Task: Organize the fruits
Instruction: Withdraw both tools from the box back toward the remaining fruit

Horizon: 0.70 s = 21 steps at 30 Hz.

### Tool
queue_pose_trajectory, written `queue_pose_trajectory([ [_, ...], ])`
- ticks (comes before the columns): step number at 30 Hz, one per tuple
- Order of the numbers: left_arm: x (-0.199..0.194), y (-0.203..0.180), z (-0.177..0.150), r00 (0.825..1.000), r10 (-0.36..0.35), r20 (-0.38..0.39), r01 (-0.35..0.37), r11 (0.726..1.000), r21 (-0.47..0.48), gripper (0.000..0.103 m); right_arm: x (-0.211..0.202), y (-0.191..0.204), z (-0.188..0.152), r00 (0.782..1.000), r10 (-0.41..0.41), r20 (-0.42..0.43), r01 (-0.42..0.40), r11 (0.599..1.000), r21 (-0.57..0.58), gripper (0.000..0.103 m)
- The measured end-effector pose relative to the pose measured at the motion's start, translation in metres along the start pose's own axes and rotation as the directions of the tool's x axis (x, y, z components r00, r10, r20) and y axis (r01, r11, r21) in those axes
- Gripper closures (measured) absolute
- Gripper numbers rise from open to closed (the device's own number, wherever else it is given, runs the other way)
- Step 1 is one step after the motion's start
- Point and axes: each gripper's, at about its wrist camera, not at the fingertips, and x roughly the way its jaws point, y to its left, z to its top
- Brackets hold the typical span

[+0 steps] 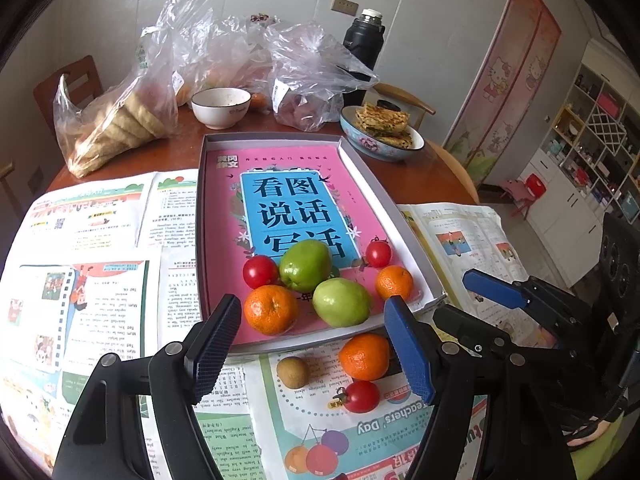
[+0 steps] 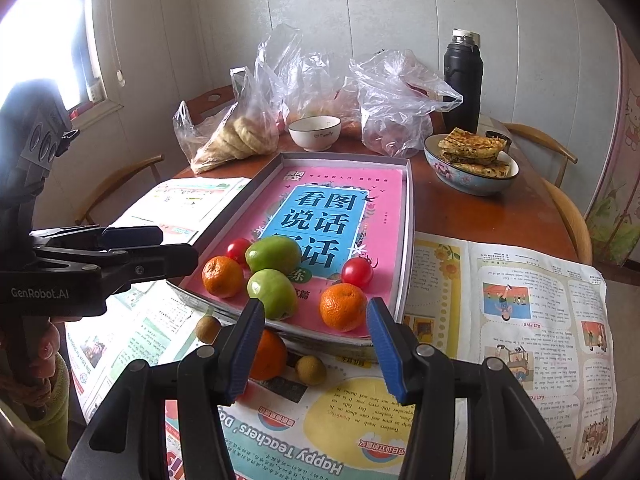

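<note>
- Daylight is pouring in from a blown-out white window [image 2: 44,40] at the upper left of the right wrist view, washing that corner to pure glare.
- The rest of the room is sitting in soft, even light; fruits in the shallow grey cardboard tray [image 1: 372,176] are casting only faint shadows.
- Clear crinkled plastic bags [image 1: 304,68] are catching pale highlights.
- Fisheye distortion is bending the white panelled wall [image 2: 320,8] and the printed newspaper sheets [image 1: 80,240] near the edges, and dark vignetting is closing off every corner.
- Focus is holding sharp at centre, softening slightly toward the rims.
</note>
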Motion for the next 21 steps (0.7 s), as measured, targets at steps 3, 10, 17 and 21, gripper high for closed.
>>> queue_pose_trajectory([
  [3, -0.002, -0.001, -0.003, 1.000, -0.001, -0.001, 0.001, 1.000, 0.002, 0.028, -0.001, 0.000, -0.002, 1.000, 0.001, -0.001, -0.001, 1.000, 0.002, 0.050],
  [10, -0.005, -0.005, -0.009, 1.000, 0.004, -0.009, -0.004, 1.000, 0.013, 0.028, -0.003, 0.000, -0.004, 1.000, 0.000, -0.001, 0.000, 1.000, 0.002, 0.049],
  [17, -0.010, -0.010, -0.014, 1.000, 0.000, -0.007, 0.000, 1.000, 0.028, 0.028, -0.008, 0.002, -0.007, 1.000, 0.002, 0.001, -0.002, 1.000, -0.003, 0.049],
  [21, -0.013, -0.011, -0.017, 1.000, 0.001, -0.005, -0.001, 0.999, 0.032, 0.028, -0.012, 0.005, -0.010, 1.000, 0.003, 0.004, -0.003, 1.000, -0.008, 0.049],
])
